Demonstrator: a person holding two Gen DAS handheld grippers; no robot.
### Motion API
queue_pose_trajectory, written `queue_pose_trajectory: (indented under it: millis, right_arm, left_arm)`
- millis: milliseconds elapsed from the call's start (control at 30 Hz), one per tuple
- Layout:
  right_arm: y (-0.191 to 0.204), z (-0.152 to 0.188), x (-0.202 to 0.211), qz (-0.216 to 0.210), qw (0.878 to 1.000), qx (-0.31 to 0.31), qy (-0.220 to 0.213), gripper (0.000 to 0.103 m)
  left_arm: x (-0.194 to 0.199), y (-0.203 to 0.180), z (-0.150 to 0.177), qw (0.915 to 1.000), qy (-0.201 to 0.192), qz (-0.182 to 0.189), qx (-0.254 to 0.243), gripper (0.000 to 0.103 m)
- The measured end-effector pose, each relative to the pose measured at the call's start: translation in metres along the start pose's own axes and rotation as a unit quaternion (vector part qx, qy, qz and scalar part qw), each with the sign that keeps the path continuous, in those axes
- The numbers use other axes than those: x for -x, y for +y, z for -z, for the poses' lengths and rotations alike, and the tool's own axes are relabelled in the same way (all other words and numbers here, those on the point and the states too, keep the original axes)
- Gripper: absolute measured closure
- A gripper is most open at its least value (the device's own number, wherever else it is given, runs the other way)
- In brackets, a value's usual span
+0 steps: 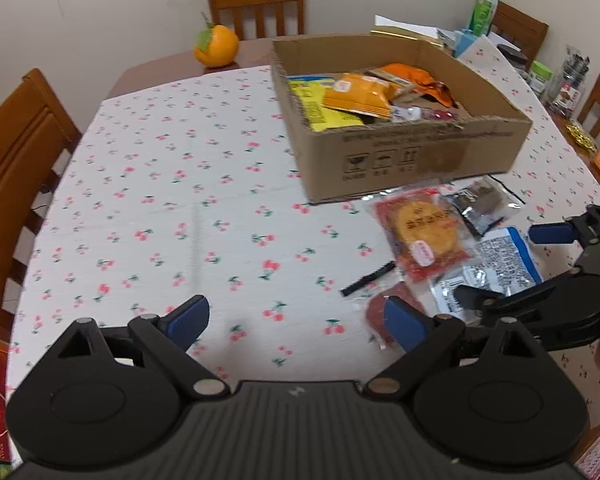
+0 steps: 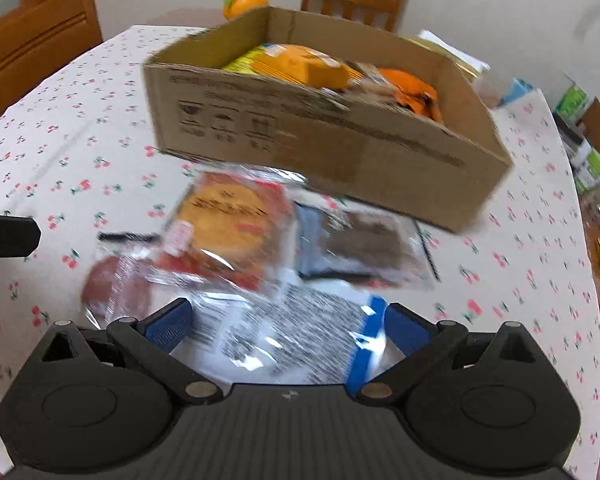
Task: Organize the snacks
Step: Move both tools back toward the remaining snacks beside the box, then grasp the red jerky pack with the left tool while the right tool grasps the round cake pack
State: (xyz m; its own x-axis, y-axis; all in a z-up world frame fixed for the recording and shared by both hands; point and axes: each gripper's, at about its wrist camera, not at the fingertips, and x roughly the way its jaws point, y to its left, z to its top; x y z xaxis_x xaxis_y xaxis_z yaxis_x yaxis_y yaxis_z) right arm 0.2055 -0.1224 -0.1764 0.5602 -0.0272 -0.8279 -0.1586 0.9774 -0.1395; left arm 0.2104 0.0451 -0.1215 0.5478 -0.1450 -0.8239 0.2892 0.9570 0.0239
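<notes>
Fingers of our left gripper [image 1: 296, 322] stand wide, tilted down over bare cherry-print tablecloth [image 1: 160, 184], gripping nothing. We see broad open cloth toward the table's left edge and far-left corner, where a round orange fruit [image 1: 216, 46] sits. The open brown cardboard box [image 1: 412, 160], part filled with snack packets, stands toward the far right. Loose packets lie before its near wall, among them a red-wrapped round biscuit packet [image 1: 422, 232].

Through the right wrist view, our right gripper [image 2: 288, 326] is also spread wide, pitched down over a clear blue-edged printed packet [image 2: 300, 332] lying between its fingers; contact is unclear through blur. Free cloth remains along the right edge.
</notes>
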Motion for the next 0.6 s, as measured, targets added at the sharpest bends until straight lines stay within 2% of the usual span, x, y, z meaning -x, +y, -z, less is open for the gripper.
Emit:
queue_pose_trajectory:
  millis: [133, 300, 600]
  right_arm:
    - [-0.024, 0.012, 0.005, -0.002, 1.000, -0.013, 0.008, 0.000]
    - [-0.051, 0.026, 0.005, -0.047, 0.998, -0.024, 0.017, 0.000]
    - [-0.067, 0.037, 0.008, -0.073, 0.997, 0.020, 0.000, 0.000]
  left_arm:
    - [-0.013, -0.016, -0.001, 0.9999, 0.009, 0.008, -0.006, 0.009]
    - [-0.029, -0.037, -0.002, 0.9997, 0.016, 0.019, -0.001, 0.009]
    - [-0.048, -0.057, 0.002, 0.9994, 0.029, -0.009, 0.016, 0.006]
